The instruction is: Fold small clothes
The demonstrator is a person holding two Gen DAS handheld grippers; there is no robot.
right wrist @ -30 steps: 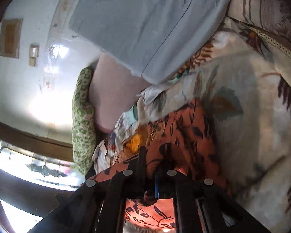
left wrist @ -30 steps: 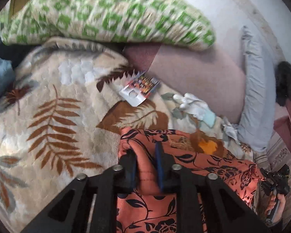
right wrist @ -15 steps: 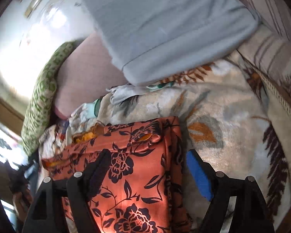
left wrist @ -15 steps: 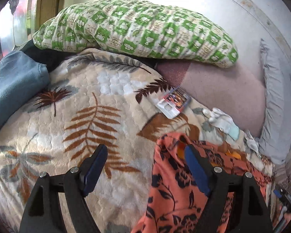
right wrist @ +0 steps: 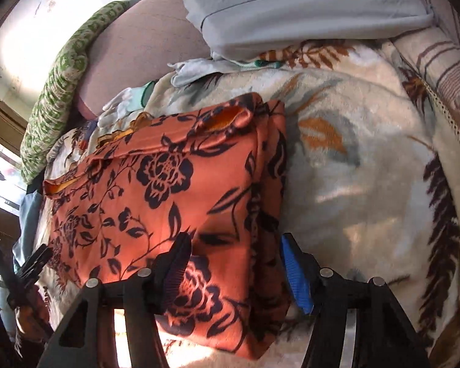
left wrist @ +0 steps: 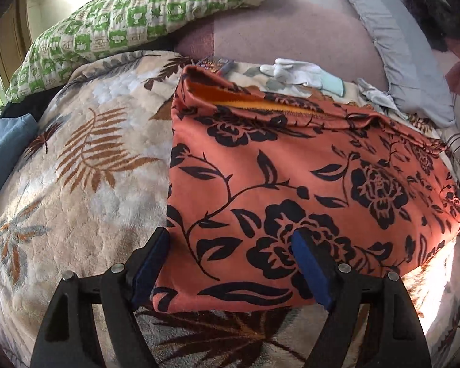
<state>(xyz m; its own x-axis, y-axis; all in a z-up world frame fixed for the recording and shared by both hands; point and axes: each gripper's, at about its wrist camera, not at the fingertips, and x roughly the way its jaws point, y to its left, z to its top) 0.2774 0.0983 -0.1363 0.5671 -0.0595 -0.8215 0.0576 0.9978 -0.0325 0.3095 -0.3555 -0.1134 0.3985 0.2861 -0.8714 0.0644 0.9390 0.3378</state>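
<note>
An orange garment with black flowers lies folded flat on the leaf-patterned blanket. My left gripper is open wide, its blue pads on either side of the garment's near left corner; the cloth lies between them but is not pinched. In the right wrist view the same garment shows its stacked folded edge at the right. My right gripper straddles that edge near the front. Its jaws are closing, with the cloth between them and a gap still showing at the pads.
A green checked pillow, a pink cushion and a grey pillow lie behind the garment. White gloves or small clothes lie at its far edge. A blue cloth is at the left.
Both grippers were shut on the orange garment a second ago and have let it go. The garment now lies flat and folded, and both grippers have dropped to its near edge.
</note>
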